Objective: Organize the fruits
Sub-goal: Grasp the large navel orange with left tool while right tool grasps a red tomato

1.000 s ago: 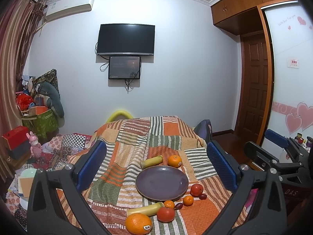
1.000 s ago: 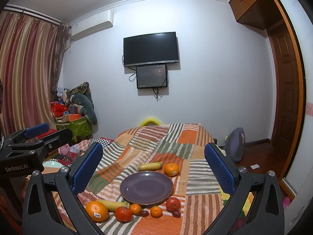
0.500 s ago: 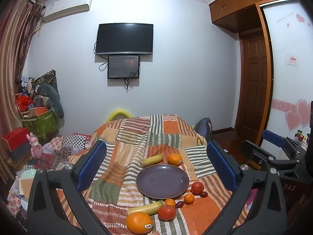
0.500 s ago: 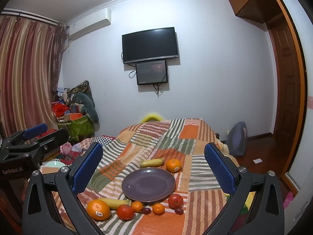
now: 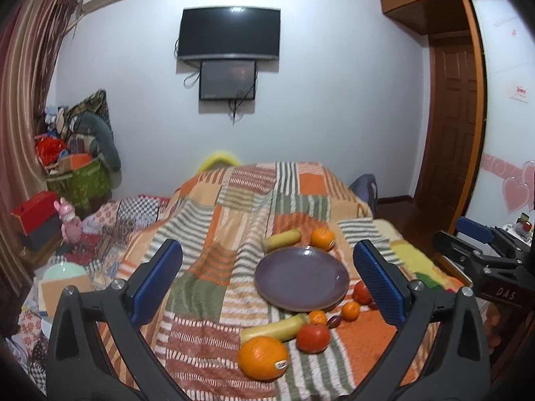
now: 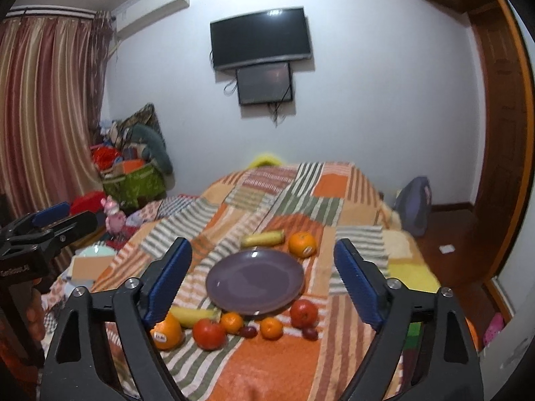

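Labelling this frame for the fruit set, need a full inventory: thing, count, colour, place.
plate: 1, purple, mid bedspread, empty
oranges: 2 large, orange; one behind plate at right, one front left, stickered
bananas: 2, yellow-green; one behind plate, one at its front left
tomatoes: 2, red, in front of plate, other to the right
tangerines: 2 small, orange, front row, other
grapes: 2, dark red, front row, other
bedspread: 1, orange-green patchwork
TV: 1, black, wall
left gripper: open, holding nothing
right gripper: jaws closing, nothing between them
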The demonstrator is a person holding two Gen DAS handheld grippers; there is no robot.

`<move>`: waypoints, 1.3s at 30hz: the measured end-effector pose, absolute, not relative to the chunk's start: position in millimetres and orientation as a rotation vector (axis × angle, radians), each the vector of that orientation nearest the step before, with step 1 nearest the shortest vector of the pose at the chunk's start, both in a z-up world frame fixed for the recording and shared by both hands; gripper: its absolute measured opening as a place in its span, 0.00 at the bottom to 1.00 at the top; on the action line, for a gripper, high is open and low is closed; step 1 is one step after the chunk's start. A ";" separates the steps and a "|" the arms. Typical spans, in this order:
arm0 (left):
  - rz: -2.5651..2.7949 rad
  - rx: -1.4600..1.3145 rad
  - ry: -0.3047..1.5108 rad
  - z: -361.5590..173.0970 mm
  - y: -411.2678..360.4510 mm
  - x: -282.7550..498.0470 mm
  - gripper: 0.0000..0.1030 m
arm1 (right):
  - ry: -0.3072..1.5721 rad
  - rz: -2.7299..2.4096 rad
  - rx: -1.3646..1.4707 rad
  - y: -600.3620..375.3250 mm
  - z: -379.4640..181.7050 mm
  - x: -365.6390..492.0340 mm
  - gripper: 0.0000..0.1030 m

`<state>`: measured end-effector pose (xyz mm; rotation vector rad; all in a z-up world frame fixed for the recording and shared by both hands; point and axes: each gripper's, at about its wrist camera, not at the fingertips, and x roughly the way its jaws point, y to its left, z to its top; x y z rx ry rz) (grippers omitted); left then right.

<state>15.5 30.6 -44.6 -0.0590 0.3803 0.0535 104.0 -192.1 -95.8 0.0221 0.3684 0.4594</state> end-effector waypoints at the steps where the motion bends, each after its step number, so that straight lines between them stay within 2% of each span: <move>1: 0.051 -0.068 0.394 -49.7 34.1 17.3 1.00 | 0.385 0.467 0.021 -190.5 -99.1 105.7 0.81; 21: 0.009 -0.116 0.763 -149.5 65.9 63.7 1.00 | 0.705 0.587 -0.084 -143.1 -168.5 138.2 0.80; 23: 0.018 -0.115 0.790 -160.1 67.9 67.4 0.91 | 0.734 0.597 -0.088 -137.9 -175.8 142.0 0.80; 26: -0.002 -0.130 0.844 -174.9 69.4 73.9 0.84 | 0.778 0.609 -0.073 -134.1 -183.9 146.5 0.80; 34: -0.086 -0.124 0.906 -191.3 62.1 81.0 0.82 | 0.842 0.614 -0.095 -123.4 -198.6 152.3 0.80; 39: -0.129 -0.132 0.947 -201.5 59.2 90.0 0.82 | 0.867 0.626 -0.100 -117.8 -204.1 157.2 0.72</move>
